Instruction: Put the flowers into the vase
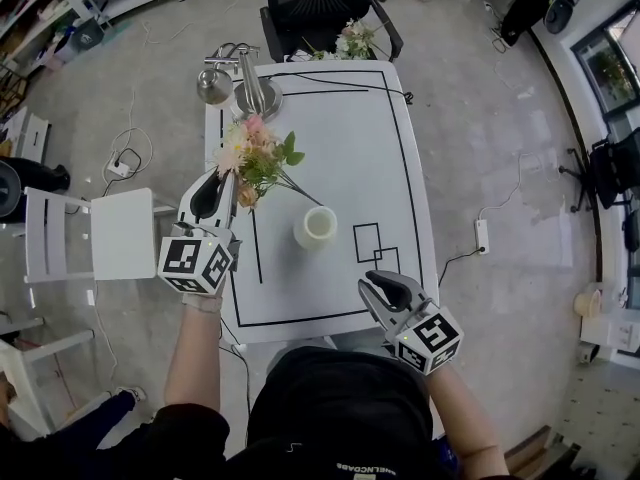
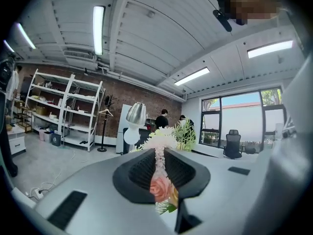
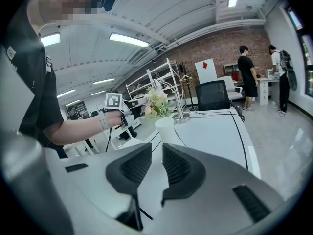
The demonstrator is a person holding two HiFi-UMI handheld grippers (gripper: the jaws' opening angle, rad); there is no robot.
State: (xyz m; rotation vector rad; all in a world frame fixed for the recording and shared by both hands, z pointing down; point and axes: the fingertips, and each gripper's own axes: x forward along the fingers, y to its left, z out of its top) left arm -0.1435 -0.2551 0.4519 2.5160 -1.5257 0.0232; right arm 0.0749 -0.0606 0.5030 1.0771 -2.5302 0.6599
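Observation:
A bunch of pink, white and green flowers (image 1: 255, 158) hangs above the left part of the white table (image 1: 340, 138). My left gripper (image 1: 222, 178) is shut on its stems from below and the left. In the left gripper view a pink rose (image 2: 160, 187) and a white bloom sit between the pads of the left gripper (image 2: 160, 153). The white vase (image 1: 315, 226) stands upright on the table, to the right of the bunch, with one thin stem reaching toward it. My right gripper (image 1: 374, 284) hovers at the table's near right, its jaws a little apart and empty. The right gripper view shows that gripper (image 3: 156, 153) aimed at the vase (image 3: 167, 130).
A chrome desk lamp (image 1: 245, 86) stands at the table's far left corner. A black office chair (image 1: 315, 3) at the far end carries another bunch of flowers (image 1: 352, 40). A white chair (image 1: 120, 233) stands left of the table. Black outlined squares (image 1: 368, 241) are marked beside the vase.

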